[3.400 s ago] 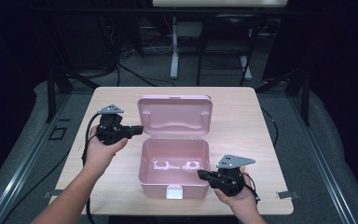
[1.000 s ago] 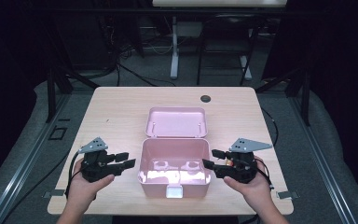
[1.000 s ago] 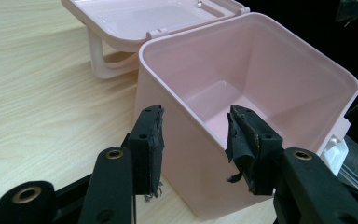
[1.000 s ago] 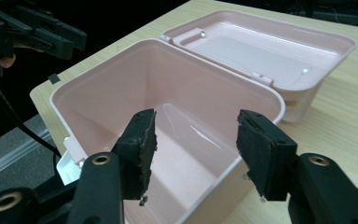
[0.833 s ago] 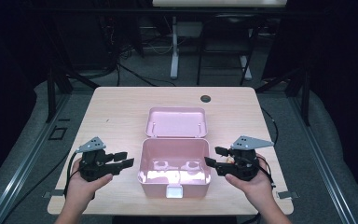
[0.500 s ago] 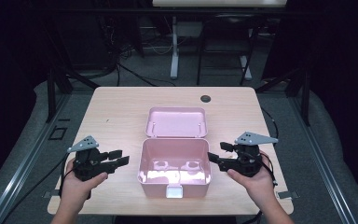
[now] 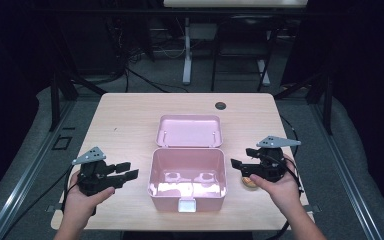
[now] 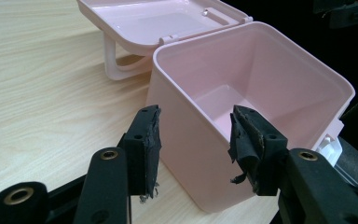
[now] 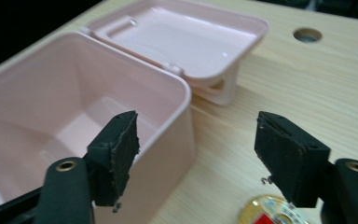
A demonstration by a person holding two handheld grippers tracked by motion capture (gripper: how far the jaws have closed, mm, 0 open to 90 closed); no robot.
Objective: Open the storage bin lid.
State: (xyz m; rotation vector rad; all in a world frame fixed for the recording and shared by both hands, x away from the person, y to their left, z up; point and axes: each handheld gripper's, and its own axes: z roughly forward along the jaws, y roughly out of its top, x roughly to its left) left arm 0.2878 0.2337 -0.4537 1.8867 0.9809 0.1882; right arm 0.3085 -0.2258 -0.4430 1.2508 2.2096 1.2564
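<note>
An open pink box [image 7: 187, 177] sits on the counter [image 7: 125, 120]. The left hand-held gripper [image 7: 127, 172] and right hand-held gripper [image 7: 240, 159] flank it, jaws apart and just widened, nothing between them. A gold disc [image 7: 250, 182] lies under the right one.

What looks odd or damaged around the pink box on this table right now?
The black pads on the left gripper are frayed, with torn shreds hanging off their lower edges. The pink box stands square, its lid open flat behind it. A small round gold item lies beside it under the right gripper.

A light wooden table [image 7: 130, 120] stands on grey floor [image 7: 25, 150] in a dark room.
</note>
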